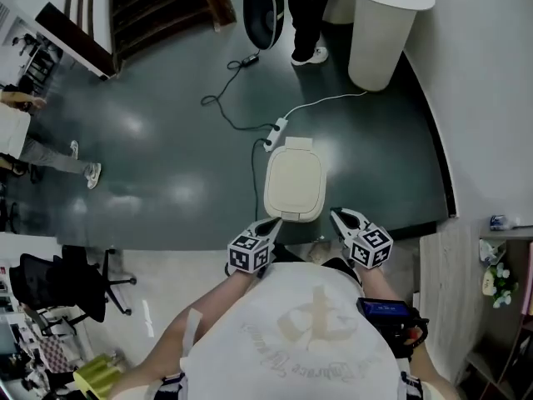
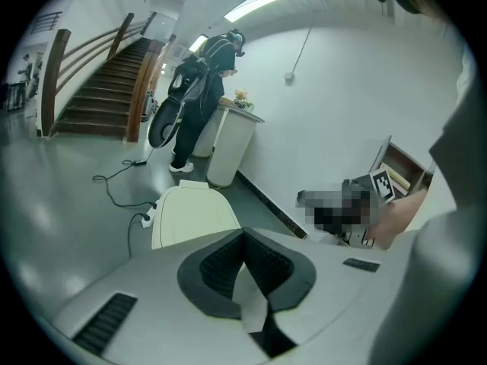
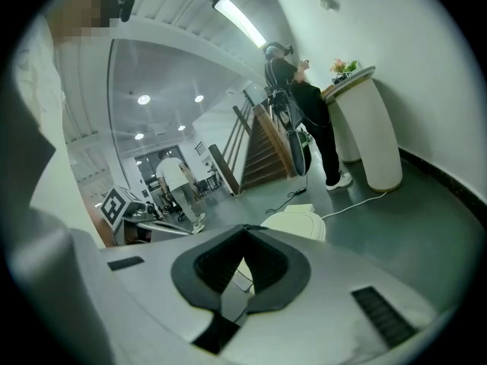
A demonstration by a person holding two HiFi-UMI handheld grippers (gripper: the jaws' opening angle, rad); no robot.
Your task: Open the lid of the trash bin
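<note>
The trash bin [image 1: 294,182] stands on the dark floor just ahead of me, its cream lid down flat. The lid shows too in the left gripper view [image 2: 190,211] and, partly hidden, in the right gripper view [image 3: 302,222]. My left gripper [image 1: 273,223] hovers by the lid's near left corner, jaws together and nothing between them; its tip [image 2: 244,236] points over the lid. My right gripper [image 1: 337,217] sits just off the lid's near right corner, also shut and empty [image 3: 245,230].
A power strip [image 1: 276,132] with trailing cables lies behind the bin. A white pedestal [image 1: 379,32] and a standing person [image 1: 308,15] are farther back. A black office chair [image 1: 67,282] is at my left, a wooden shelf [image 1: 500,265] at my right.
</note>
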